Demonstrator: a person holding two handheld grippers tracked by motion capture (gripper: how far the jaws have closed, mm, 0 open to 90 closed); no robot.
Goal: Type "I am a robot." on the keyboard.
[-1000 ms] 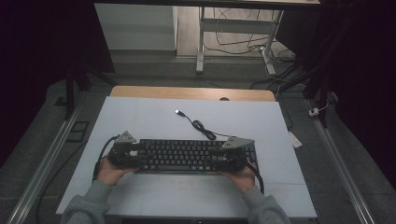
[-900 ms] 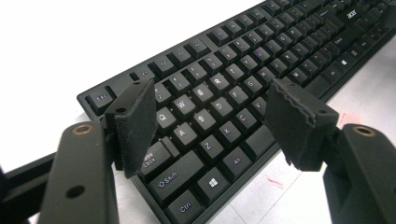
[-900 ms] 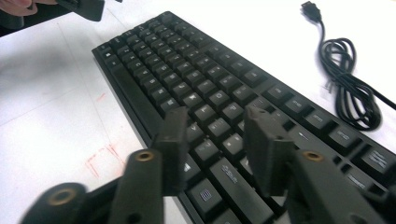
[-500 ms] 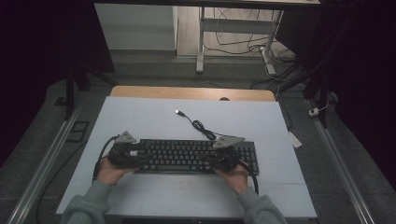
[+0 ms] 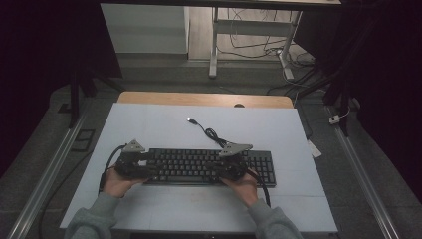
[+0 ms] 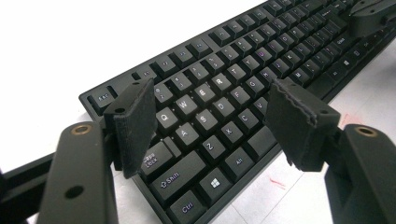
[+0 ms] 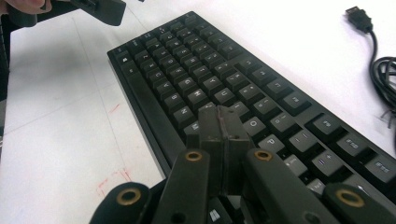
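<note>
Black keyboard (image 5: 209, 167) lies near the front of the white bench (image 5: 149, 124), its caps reading Esc, Caps Lock, Shift, Ctrl and Alt. The left claw (image 6: 212, 126) hovers released over its left end. The right claw (image 7: 220, 135), having just been closing, is clenched on nothing above the keys.

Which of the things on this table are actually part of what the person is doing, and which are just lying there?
In use:
- black keyboard
- left hand-held gripper, jaws open over the keyboard's left end
- right hand-held gripper, jaws shut, tip down among the keys

Lying about:
- keyboard's USB cable, loosely coiled behind it, plug free on the white table
</note>
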